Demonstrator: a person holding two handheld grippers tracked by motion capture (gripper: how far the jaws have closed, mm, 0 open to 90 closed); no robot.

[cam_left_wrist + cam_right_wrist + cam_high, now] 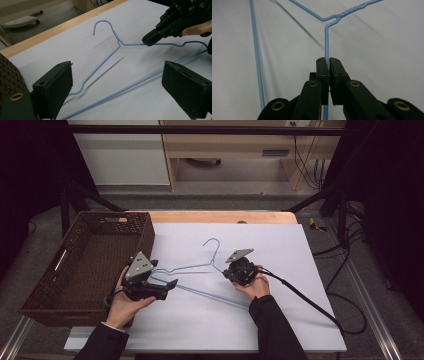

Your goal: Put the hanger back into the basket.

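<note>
A blue wire hanger (200, 275) lay across the white sheet (280, 320) on the table, its hook pointing away from the person, beside a brown woven basket (85, 265). The right gripper (328, 62) had its jaws closed on one sloping shoulder of the wire just below the twisted neck, probably to pin or lift it. The left gripper (170, 283) hovered with jaws wide apart over the hanger's other side, holding nothing, seemingly lining up to take it.
</note>
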